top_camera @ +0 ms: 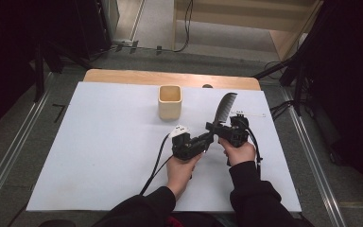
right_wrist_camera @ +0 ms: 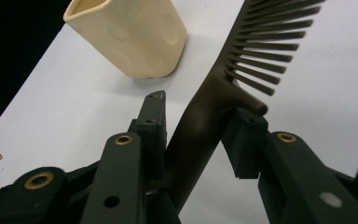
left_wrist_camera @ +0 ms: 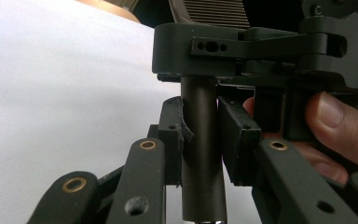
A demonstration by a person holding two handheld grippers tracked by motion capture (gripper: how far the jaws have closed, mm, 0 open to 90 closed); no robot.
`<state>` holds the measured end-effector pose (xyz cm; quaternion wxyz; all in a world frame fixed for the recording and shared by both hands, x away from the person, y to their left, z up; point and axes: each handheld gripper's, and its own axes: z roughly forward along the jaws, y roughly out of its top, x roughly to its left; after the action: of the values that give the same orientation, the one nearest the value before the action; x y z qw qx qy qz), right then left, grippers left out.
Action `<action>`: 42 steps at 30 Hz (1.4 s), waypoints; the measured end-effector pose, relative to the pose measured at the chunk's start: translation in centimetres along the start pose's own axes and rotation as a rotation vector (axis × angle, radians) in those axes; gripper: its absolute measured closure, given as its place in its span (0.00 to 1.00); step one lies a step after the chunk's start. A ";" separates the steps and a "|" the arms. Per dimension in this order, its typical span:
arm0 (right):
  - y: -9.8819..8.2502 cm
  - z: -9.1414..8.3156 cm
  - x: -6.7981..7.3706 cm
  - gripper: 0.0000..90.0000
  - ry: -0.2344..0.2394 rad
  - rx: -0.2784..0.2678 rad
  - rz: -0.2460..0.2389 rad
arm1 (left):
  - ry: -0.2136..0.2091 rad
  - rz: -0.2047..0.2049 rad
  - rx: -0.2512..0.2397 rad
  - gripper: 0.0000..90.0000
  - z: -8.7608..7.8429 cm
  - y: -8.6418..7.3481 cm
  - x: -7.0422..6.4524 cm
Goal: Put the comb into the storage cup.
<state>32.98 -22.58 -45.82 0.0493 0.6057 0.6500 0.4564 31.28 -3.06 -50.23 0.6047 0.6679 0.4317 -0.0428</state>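
both our grippers pinch the comb point(top_camera: 225, 109): left gripper point(top_camera: 206, 140) on handle end, right gripper point(top_camera: 216, 127) nearer teeth, axis pointing toward cup point(top_camera: 169, 101).

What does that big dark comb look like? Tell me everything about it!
The dark brown plastic comb has a round, smooth handle and one row of long, thin, evenly spaced teeth. It is held up off the white table sheet, its toothed end pointing away from the person. The left gripper is clamped on its handle. The right gripper has the comb between its fingers, where the handle meets the teeth.
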 end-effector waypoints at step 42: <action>0.2 -0.2 -0.1 0.77 -0.001 0.023 -0.003 | -0.028 0.033 0.180 0.52 -1.5 1.0 0.1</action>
<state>33.06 -22.76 -45.59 0.0432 0.6055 0.6560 0.4485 31.26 -1.66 -49.15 0.5486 0.7261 0.4066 -0.0807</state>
